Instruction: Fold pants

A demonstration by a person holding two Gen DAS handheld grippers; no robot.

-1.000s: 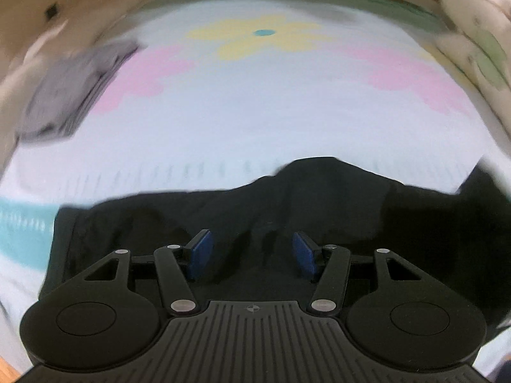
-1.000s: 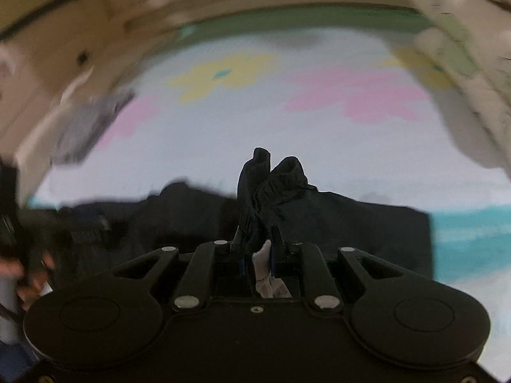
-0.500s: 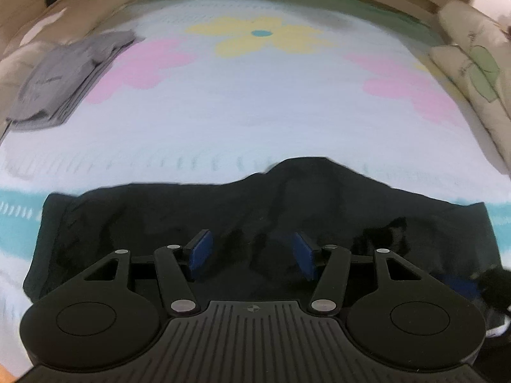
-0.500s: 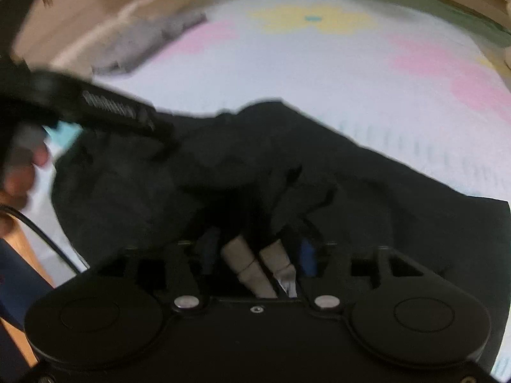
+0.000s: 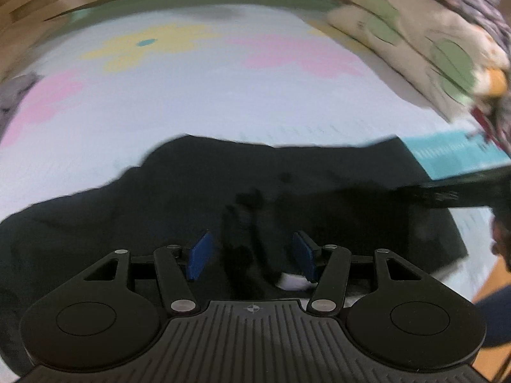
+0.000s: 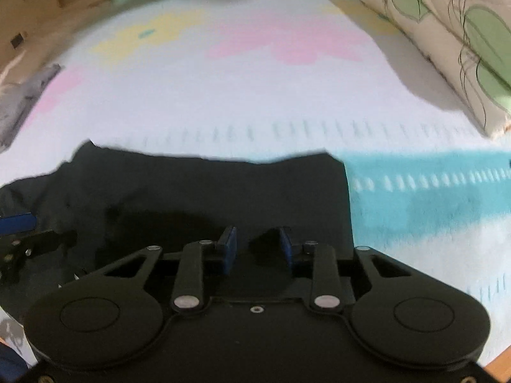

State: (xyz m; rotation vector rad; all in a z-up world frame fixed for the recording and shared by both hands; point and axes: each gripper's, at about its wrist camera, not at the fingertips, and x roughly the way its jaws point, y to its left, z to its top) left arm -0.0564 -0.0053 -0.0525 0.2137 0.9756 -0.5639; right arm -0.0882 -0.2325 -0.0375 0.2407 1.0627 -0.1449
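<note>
Black pants (image 5: 287, 178) lie folded on a pale flowered bedspread (image 5: 198, 95), near its front edge. My left gripper (image 5: 252, 255) is open low over the pants, with a raised ridge of black cloth and a white label between its blue pads. My right gripper (image 6: 257, 245) is open and empty just above the pants (image 6: 207, 188) near their right end. The right gripper's dark body shows in the left wrist view (image 5: 447, 194) at the right. The left gripper's blue pad shows at the left edge of the right wrist view (image 6: 16, 221).
Cream pillows with green shapes (image 5: 415, 38) lie at the far right of the bed, also in the right wrist view (image 6: 463, 32). A folded grey garment (image 6: 19, 102) lies at the far left. A teal stripe (image 6: 431, 191) runs across the bedspread beside the pants.
My right gripper has let go of the pants cloth it carried over and now stands open. The pants went from spread wide to folded shorter. My left gripper swung to the right.
</note>
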